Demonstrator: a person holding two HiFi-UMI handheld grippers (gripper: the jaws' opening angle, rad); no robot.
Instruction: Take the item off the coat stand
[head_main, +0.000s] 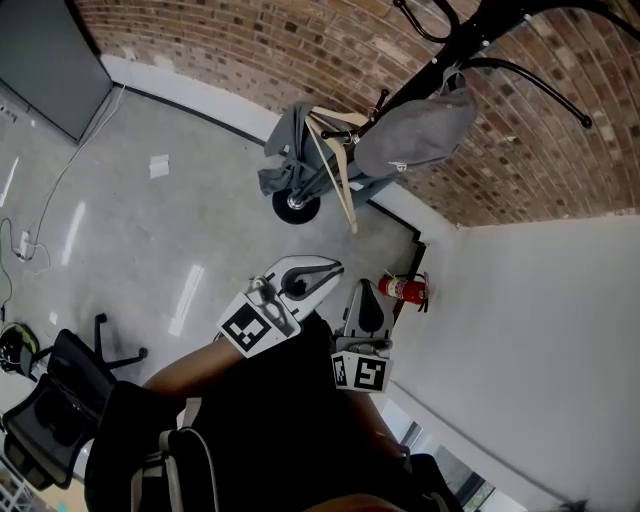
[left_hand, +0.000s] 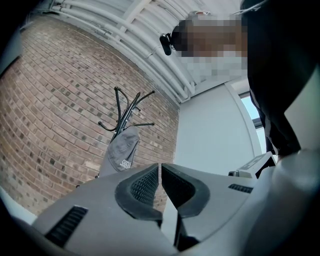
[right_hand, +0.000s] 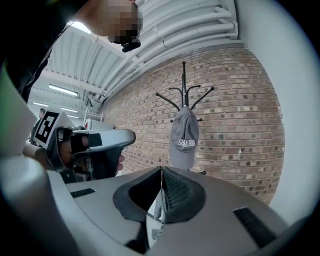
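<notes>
Both grippers hang low in front of the person, well short of the coat stand (head_main: 470, 45), so this looks like the approach, with the reach not yet begun. The left gripper (left_hand: 160, 169) has its jaws pressed together with nothing between them, and the right gripper (right_hand: 161, 172) is the same, pads meeting and empty. The item to fetch is the grey cap (right_hand: 184, 137), hanging from a hook high on the stand against the brick wall (right_hand: 240, 130), its crown drooping and its white lettering facing out. Seen from the head, a grey garment (head_main: 295, 145) hangs lower on the stand from a wooden hanger, apart from the cap. My read is that the next move calls for closing the distance, raising one gripper to cap height and spreading its jaws first. Then it pinches a fold of the soft crown or the brim and lifts up and away so the cap clears its hook rather than dragging the stand.
</notes>
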